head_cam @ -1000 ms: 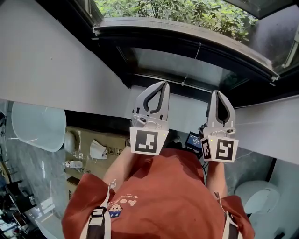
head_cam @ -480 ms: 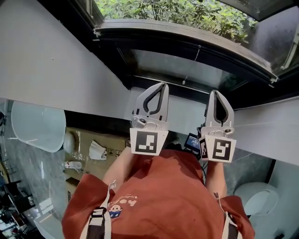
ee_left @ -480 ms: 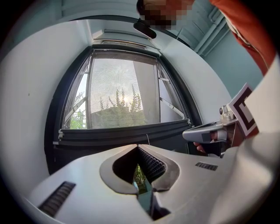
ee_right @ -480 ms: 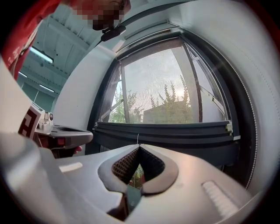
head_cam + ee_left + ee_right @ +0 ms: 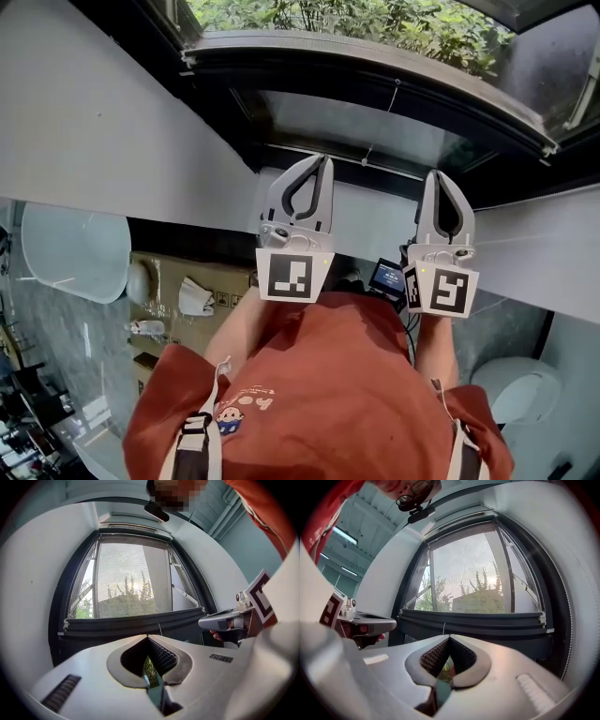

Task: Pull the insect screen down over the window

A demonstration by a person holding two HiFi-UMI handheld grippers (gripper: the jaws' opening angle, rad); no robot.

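Observation:
The insect screen's grey mesh (image 5: pixel 131 573) covers the upper part of the window, ending at a dark bottom bar (image 5: pixel 136 620) (image 5: pixel 478 620) (image 5: pixel 375 70). A thin pull cord (image 5: pixel 382 122) (image 5: pixel 159 629) (image 5: pixel 444 629) hangs from the bar's middle. My left gripper (image 5: pixel 323 159) (image 5: pixel 147 637) is shut and empty, its tips just short of the cord. To its right, at the same height, my right gripper (image 5: pixel 441 173) (image 5: pixel 449 637) is also shut with nothing in it. Each gripper shows in the other's view: the right gripper (image 5: pixel 220 620) and the left gripper (image 5: pixel 370 618).
White reveal walls (image 5: pixel 103 122) flank the dark window frame (image 5: pixel 234 131). Green shrubs (image 5: pixel 375 23) stand outside. Below are a cardboard box (image 5: pixel 187 291), white round chairs (image 5: pixel 75 248) and a small screen device (image 5: pixel 386 278). The person's red shirt (image 5: pixel 319 394) fills the bottom of the head view.
Both grippers have crept a little up toward the window bar, staying shut. Nothing was taken hold of.

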